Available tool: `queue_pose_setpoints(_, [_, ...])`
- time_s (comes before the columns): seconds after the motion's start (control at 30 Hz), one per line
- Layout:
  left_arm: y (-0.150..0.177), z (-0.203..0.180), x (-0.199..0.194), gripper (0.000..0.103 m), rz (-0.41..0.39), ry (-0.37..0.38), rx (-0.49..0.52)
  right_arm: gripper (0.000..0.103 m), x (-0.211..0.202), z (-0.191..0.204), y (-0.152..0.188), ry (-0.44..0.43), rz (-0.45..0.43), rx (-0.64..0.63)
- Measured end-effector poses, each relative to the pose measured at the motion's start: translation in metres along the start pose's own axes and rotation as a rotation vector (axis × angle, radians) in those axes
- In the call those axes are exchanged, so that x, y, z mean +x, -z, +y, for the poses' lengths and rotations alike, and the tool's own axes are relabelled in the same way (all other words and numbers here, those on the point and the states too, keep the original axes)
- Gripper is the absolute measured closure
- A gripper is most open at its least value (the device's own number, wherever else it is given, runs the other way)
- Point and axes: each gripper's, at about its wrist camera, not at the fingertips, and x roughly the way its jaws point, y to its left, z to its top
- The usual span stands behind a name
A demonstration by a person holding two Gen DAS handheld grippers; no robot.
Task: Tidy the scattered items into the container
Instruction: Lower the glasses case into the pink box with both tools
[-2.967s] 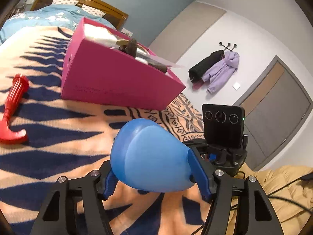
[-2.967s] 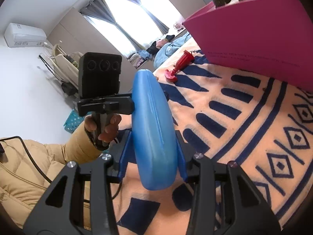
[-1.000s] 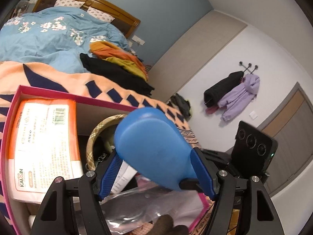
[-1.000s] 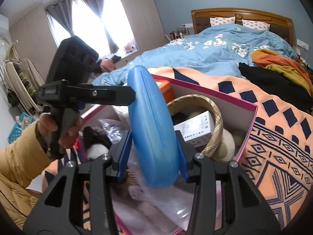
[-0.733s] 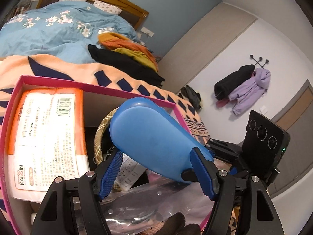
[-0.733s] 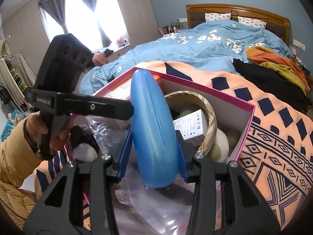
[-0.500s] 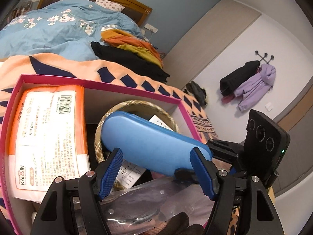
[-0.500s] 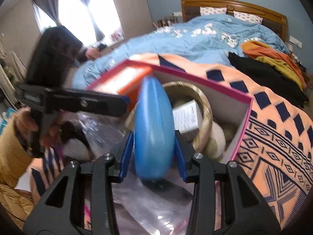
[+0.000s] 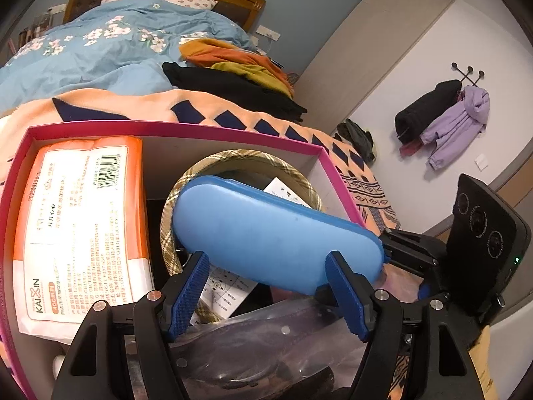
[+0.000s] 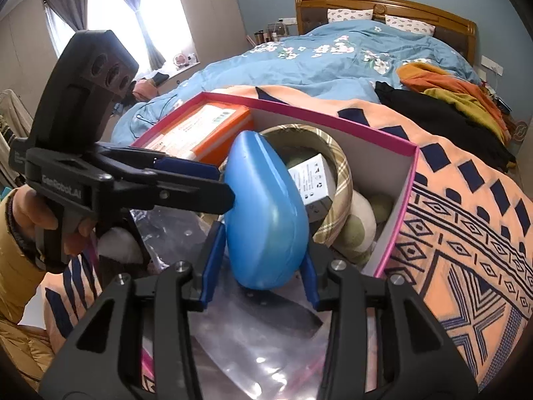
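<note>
Now lowering a blue oval case (image 9: 276, 233) into the pink box (image 9: 233, 131), right gripper (image 10: 260, 263) clenched on its narrow end, left gripper (image 9: 269, 286) just spreading, pads off it; next, releasing onto the plastic bag (image 10: 253, 333). Flatter and lower than before, over the plaid ring (image 9: 240, 161).

The blue case (image 9: 273, 233) hides much of the plaid-rimmed basket (image 9: 246, 161) behind it. A clear plastic bag (image 10: 253, 340) blurs whatever dark thing lies inside. The pink box (image 9: 10, 220) runs off the left edge.
</note>
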Motion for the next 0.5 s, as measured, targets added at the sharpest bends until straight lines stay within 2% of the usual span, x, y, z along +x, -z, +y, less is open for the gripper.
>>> queue_pose_setpoints(0.07, [0.001,-0.001,0.001,0.029,0.002,-0.011,0.006,0.058,-0.003,0.0,0.001,0.017,-0.014,0.007])
queue_pose_setpoints(0.13, [0.001,-0.003,0.001,0.029,0.0,-0.024,0.011,0.053,-0.007,0.0,0.003,0.04,-0.029,0.005])
queue_pose_setpoints(0.5, [0.006,-0.007,-0.004,0.029,-0.036,-0.083,0.023,0.053,-0.031,-0.001,0.012,0.102,-0.11,0.033])
